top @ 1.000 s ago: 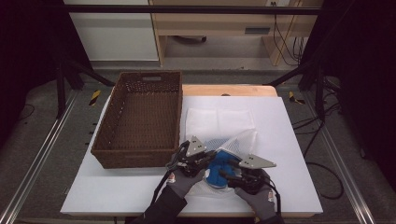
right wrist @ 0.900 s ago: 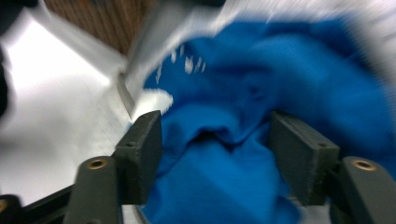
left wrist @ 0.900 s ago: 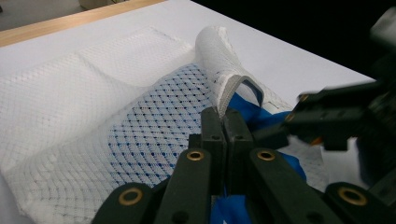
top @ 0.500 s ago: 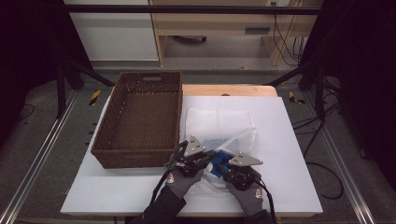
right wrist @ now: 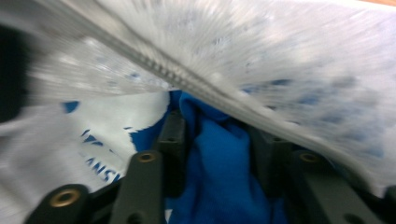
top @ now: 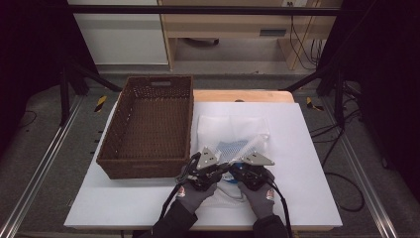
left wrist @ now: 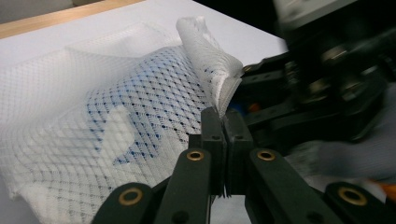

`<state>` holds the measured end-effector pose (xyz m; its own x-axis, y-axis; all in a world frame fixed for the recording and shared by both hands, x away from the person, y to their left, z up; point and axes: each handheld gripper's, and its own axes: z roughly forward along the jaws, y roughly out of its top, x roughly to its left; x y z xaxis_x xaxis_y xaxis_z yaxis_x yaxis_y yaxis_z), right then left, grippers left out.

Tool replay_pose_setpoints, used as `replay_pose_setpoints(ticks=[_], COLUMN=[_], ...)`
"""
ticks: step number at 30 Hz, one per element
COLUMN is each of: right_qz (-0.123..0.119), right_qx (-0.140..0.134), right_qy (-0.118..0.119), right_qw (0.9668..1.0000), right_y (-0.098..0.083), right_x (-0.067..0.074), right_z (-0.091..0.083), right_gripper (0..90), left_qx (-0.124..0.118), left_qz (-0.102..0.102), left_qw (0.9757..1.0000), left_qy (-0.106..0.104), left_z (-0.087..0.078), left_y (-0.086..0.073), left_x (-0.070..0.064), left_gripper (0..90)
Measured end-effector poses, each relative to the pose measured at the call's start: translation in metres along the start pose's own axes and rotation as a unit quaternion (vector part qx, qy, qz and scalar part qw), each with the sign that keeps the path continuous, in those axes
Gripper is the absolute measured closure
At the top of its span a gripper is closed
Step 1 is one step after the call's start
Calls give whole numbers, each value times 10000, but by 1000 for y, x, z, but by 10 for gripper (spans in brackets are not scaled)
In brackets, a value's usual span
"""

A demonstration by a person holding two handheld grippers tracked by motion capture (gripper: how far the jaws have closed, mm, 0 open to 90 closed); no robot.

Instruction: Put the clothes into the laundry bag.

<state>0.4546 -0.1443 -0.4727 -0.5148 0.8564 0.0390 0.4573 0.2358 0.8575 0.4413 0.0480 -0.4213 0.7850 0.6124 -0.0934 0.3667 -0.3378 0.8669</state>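
White mesh bag (top: 233,136) lies flat on the white table top (top: 307,148), just right of the brown wicker basket (top: 148,126). A blue garment (right wrist: 219,172) with white print sits in the bag's near end; it shows through the mesh in the left gripper view (left wrist: 140,107).

Surroundings: wooden strip along the table's far edge, grey floor with metal rails either side, pale cabinets behind, cables trailing on the right, dark stands at both flanks.

Hard to read: right gripper view is motion-blurred; the bag's zipper (right wrist: 187,77) runs diagonally across it, and the garment's lettering is cut off. In the high view the hands cover the bag's near edge.

Left gripper (left wrist: 226,119): jaws together, clamped on the lifted edge of the mesh bag, which curls above the tips. Right gripper (right wrist: 219,135): jaws part-way apart, just been opening, blue garment bunched between them; whether the pads press it I cannot tell. Both gloved hands sit close together at the table's near side (top: 203,171) (top: 252,173).
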Motion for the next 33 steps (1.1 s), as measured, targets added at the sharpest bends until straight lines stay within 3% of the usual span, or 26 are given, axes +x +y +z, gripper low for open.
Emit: replay_pose_setpoints(ticks=[3, 7, 10, 14, 15, 16, 18, 19, 21, 23, 25, 28, 29, 30, 31, 32, 33], right_qz=[-7, -103, -176, -183, -185, -262, -116, -106, -151, -106, -22, 31, 10, 10, 3, 7, 7], right_qx=[-209, -319, -46, 538, 697, 658, 662, 696, 704, 521, 240, -175, -268, -268, -228, 58, 58], right_qy=[301, 503, 633, 555, 522, 497, 531, 513, 502, 474, 355, -95, -555, -555, -714, -831, -831], right_qw=[9993, 9982, 9978, 9968, 9960, 9963, 9963, 9962, 9961, 9975, 9991, 9998, 9981, 9981, 9972, 9965, 9965], right_y=[0, -6, -16, -29, -28, -27, -25, -22, -19, -13, -4, 7, 9, 9, 8, 4, 4], right_x=[-3, -3, 0, 3, 4, 4, 5, 6, 8, 9, 11, 7, 4, 4, 2, -2, -2], right_z=[-22, -43, -40, -16, -12, -12, -10, -10, -8, -8, -6, 1, 9, 9, 14, 24, 24], right_gripper=[499, 422, 375, 345, 372, 448, 660, 709, 762, 772, 772, 769, 762, 762, 754, 730, 730], left_qx=[-12, 6, 7, 13, 10, 13, -1, 5, -13, -61, -117, -200, -202, -193, -160, -126, -85], left_qz=[-20, 0, -11, -6, -10, -10, -22, -6, -6, 0, 36, 89, 113, 121, 132, 108, 77], left_qw=[10000, 10000, 10000, 10000, 10000, 10000, 10000, 10000, 10000, 10000, 9999, 9997, 9996, 9996, 9997, 9998, 9999], left_qy=[12, 22, 7, 8, 5, 6, -4, -5, -20, -57, -96, -144, -155, -155, -143, -128, -113], left_z=[0, 2, 4, 4, 4, 4, 4, 3, 2, 1, -2, -7, -9, -9, -8, -6, -4], left_y=[0, 0, 0, 0, 0, 0, 0, 0, 0, 2, 5, 8, 8, 8, 7, 5, 3], left_x=[1, 0, -1, -1, 0, 0, 0, -1, -2, -3, -5, -10, -11, -11, -10, -9, -7], left_gripper=[888, 888, 888, 888, 888, 888, 888, 888, 888, 888, 888, 888, 889, 889, 889, 888, 888])
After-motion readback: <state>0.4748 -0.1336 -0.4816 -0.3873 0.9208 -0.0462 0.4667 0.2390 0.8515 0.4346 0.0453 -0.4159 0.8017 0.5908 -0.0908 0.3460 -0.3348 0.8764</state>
